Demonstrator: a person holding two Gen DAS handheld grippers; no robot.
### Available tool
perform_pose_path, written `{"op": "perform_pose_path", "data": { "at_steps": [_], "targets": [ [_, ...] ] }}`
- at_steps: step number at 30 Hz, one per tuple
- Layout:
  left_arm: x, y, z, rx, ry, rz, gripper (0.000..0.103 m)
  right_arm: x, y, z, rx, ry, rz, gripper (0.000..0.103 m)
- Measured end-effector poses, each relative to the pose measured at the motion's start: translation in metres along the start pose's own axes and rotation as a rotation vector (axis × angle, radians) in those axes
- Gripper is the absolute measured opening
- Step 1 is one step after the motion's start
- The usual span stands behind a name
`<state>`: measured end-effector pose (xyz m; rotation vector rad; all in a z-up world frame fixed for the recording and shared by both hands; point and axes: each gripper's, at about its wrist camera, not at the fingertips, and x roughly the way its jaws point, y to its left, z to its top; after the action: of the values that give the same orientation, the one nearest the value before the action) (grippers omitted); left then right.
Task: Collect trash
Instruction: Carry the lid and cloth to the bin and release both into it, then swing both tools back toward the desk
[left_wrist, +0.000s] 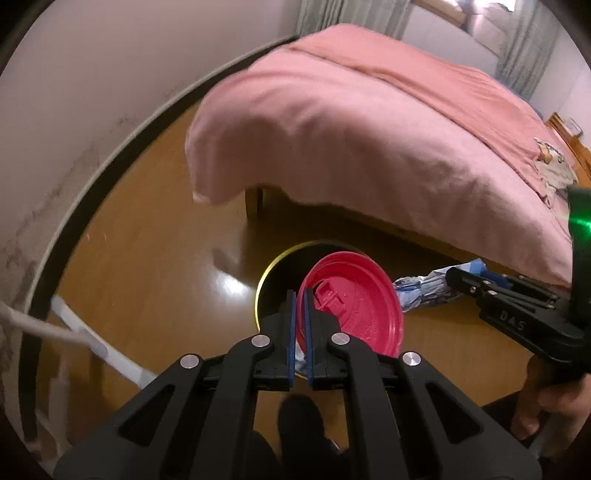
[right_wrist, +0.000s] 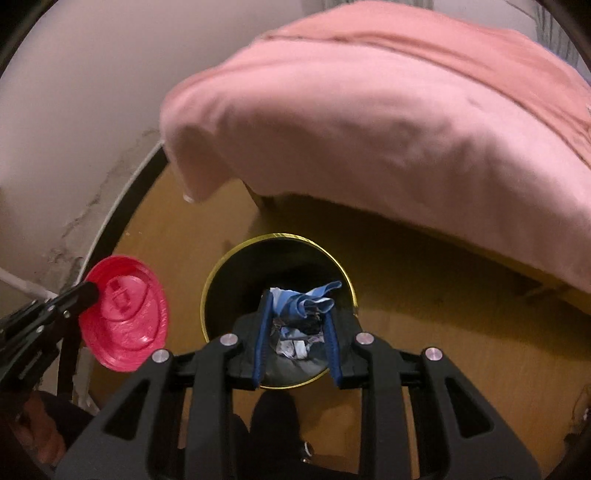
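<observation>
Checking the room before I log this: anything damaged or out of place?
Yes: the wall beside the bed shows dark cracks or stains near the floor. The bin stands upright, nothing spilled around it.

Left gripper (left_wrist: 300, 314) and right gripper (right_wrist: 297, 325): black linkage arms, silver round pivot pins, blue ribbed finger pads (right_wrist: 261, 339); "DAS" lettering and a green light on the right gripper's body.

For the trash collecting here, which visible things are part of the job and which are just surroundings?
Job: red plastic lid in left tool; crumpled blue-white wrapper in right tool; black bin.
Surroundings: bed with pink cover; wooden floor; curtains.
</observation>
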<state>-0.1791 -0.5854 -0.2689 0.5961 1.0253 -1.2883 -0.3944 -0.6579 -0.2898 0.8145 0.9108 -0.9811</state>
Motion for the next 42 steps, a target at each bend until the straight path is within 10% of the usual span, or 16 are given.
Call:
{"op": "perform_pose_path", "data": {
  "at_steps": [20,23,27,38,42],
  "targets": [
    [0.020,-0.003,0.010,0.003,0.023,-0.017,0.003,0.009,0.001,0.005,0.009,-0.005,0.033,0.026],
    [0.022,-0.006,0.010,0.009,0.037,-0.007,0.005,0.005,0.000,0.006,0.016,-0.014,0.050,0.056],
    [0.023,-0.006,0.010,0.002,0.037,0.006,0.036,-0.003,-0.001,0.006,0.014,-0.044,0.052,0.070],
    [0.011,-0.007,0.010,0.027,-0.004,0.015,0.041,-0.007,0.002,0.009,0.022,-0.048,0.061,0.070],
    [-0.027,-0.006,0.013,0.046,-0.067,0.028,0.066,-0.033,0.015,0.021,0.014,-0.087,0.084,0.072]
  ]
}}
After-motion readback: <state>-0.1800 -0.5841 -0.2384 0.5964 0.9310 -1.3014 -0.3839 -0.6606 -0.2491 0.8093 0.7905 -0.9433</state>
